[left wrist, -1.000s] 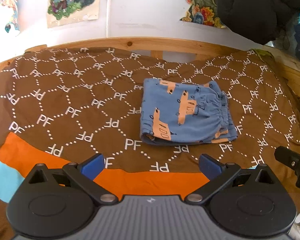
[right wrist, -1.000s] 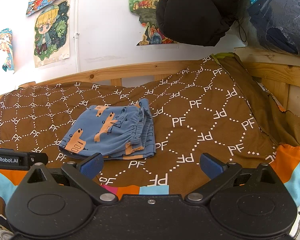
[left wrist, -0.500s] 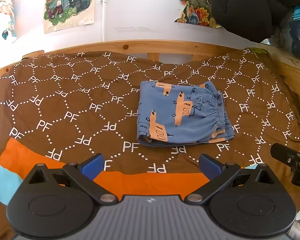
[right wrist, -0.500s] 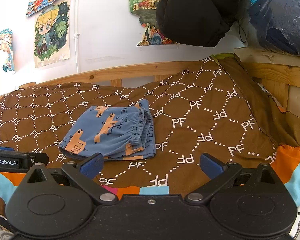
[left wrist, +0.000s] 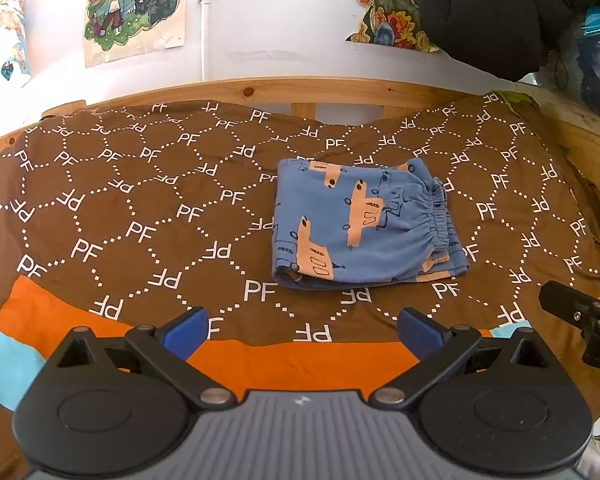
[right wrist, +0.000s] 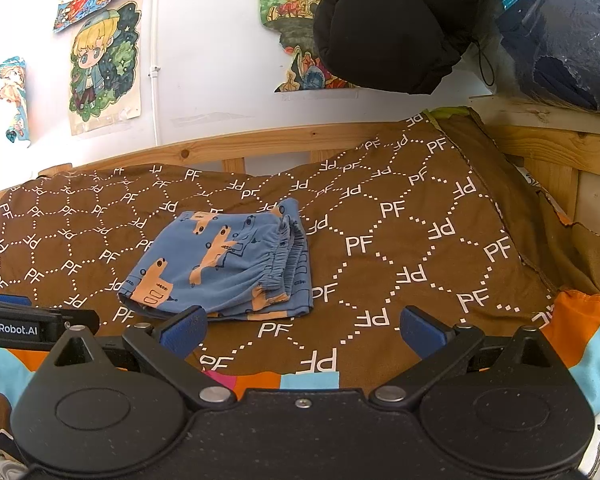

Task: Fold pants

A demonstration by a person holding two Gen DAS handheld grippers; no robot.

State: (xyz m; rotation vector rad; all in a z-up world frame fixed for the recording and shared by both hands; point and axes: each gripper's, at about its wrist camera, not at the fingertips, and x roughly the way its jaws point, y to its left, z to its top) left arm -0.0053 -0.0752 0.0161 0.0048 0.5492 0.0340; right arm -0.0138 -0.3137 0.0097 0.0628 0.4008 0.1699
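left gripper: jaws spread wide, nothing in them, hovering low over the blanket's near edge, aimed at the wall
right gripper: same deal, wide apart and empty, hovering just right of the left one
pants: one pair, blue with orange print, folded into a compact stack, lying mid-blanket just ahead of both grippers
pants direction: elastic waistband on the right, long side running left-right
blanket: one, brown with PF pattern
wall posters: four visible from the right wrist

Bare blanket all around the folded pants; wooden rail behind.
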